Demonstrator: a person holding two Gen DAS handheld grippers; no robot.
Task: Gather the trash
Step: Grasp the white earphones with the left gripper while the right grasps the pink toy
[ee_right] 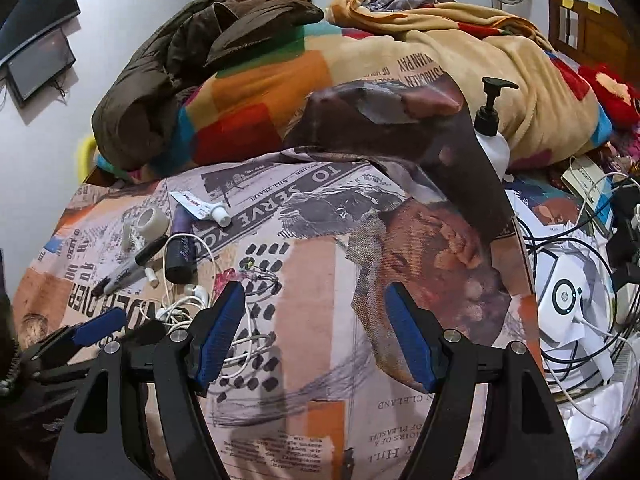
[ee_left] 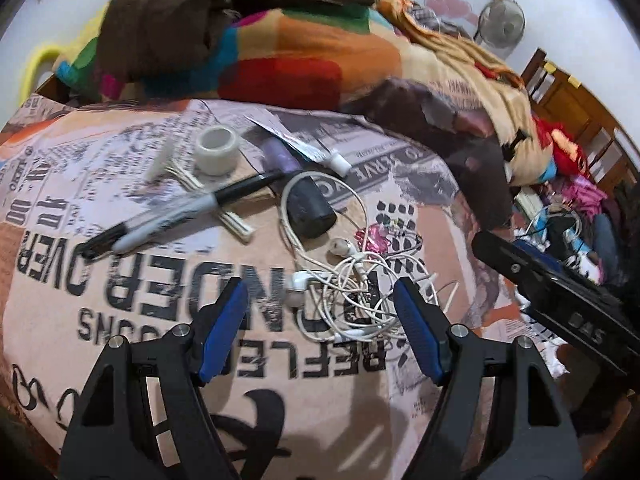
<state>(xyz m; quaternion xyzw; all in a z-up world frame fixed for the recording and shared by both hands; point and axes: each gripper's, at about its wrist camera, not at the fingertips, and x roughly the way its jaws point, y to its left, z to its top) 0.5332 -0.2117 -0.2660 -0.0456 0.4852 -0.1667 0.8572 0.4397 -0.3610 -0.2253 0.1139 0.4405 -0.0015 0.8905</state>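
The left gripper (ee_left: 320, 300) hangs over the bed (ee_left: 120, 288) with its jaws wide apart and nothing between them; the tangled earphones (ee_left: 352, 280) lie just ahead of its tips. That tangle looks like the likeliest pick here, though which item counts as trash is a guess. To take it well, I would bring the jaws down astride the thick knot of cord, not a stray loop, and close only once both pads flank the bundle, since a loose strand will slide out and drag its neighbours.

Taking the earphones as landmark and going left to right: a marker (ee_left: 168, 216) lies well to their left, with a tape roll (ee_left: 216, 148) and small white sticks (ee_left: 236, 228) behind it. A dark tube (ee_left: 312, 208) sits just behind the tangle, inside one cord loop, so a lift may tug it along. A squeezed tube (ee_left: 320, 152) with a white cap lies farther back. A pink wrapper (ee_left: 376, 236) touches the tangle's right side.

The right gripper (ee_right: 312, 328) hovers right of the earphones (ee_right: 188, 304) over bare sheet, jaws likewise wide and empty. Beyond it stand a pump bottle (ee_right: 494, 136) and a heap of cables (ee_right: 560, 300).
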